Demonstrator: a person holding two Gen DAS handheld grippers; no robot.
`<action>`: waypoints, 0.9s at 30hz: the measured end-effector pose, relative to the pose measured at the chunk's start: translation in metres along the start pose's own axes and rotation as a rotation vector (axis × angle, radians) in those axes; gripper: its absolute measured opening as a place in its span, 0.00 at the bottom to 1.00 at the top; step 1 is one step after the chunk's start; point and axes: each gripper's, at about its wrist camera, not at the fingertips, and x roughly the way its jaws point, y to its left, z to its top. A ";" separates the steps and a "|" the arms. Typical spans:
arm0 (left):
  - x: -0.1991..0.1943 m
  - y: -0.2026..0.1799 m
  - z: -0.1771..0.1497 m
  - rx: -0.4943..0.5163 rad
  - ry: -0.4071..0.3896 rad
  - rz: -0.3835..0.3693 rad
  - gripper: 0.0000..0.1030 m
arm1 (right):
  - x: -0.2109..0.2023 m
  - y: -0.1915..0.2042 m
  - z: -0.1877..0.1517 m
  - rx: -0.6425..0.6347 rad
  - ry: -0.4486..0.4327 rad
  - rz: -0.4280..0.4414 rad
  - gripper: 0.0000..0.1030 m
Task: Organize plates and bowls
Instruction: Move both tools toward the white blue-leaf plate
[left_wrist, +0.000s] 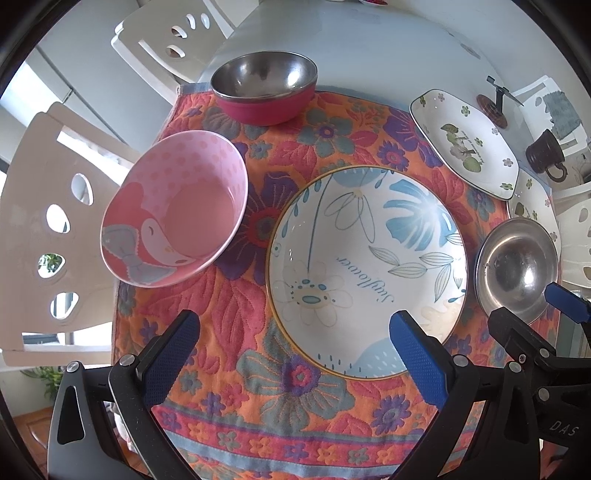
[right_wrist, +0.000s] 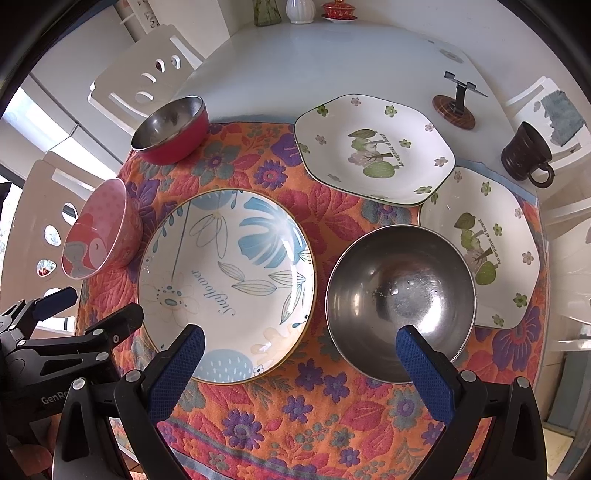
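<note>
On a floral cloth (left_wrist: 240, 369) lie a round blue-flower plate (left_wrist: 365, 269) (right_wrist: 227, 284), a pink bowl (left_wrist: 177, 214) (right_wrist: 98, 234), a red steel-lined bowl (left_wrist: 264, 86) (right_wrist: 170, 129), a plain steel bowl (left_wrist: 517, 267) (right_wrist: 400, 299) and two white hexagonal leaf plates, one further back (left_wrist: 465, 144) (right_wrist: 373, 147), one nearer (right_wrist: 484, 243). My left gripper (left_wrist: 295, 332) is open and empty above the cloth, its right finger over the round plate's near rim. My right gripper (right_wrist: 301, 345) is open and empty, spanning the round plate's edge and the steel bowl's near rim.
A dark mug (right_wrist: 526, 155) and a small stand on a wooden disc (right_wrist: 456, 107) sit on the white table (right_wrist: 314, 59) at right. White chairs (left_wrist: 44, 240) ring the table. Vases stand at the far edge (right_wrist: 299, 11).
</note>
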 end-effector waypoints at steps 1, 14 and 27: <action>0.000 0.000 0.000 -0.001 0.000 0.001 0.99 | 0.000 0.000 0.000 -0.001 -0.001 -0.002 1.00; 0.001 0.004 -0.001 -0.015 0.006 -0.001 0.99 | -0.003 0.000 -0.002 0.001 -0.001 -0.003 1.00; 0.001 0.009 -0.004 -0.027 0.011 -0.004 0.99 | -0.004 0.004 -0.004 0.002 0.000 -0.006 1.00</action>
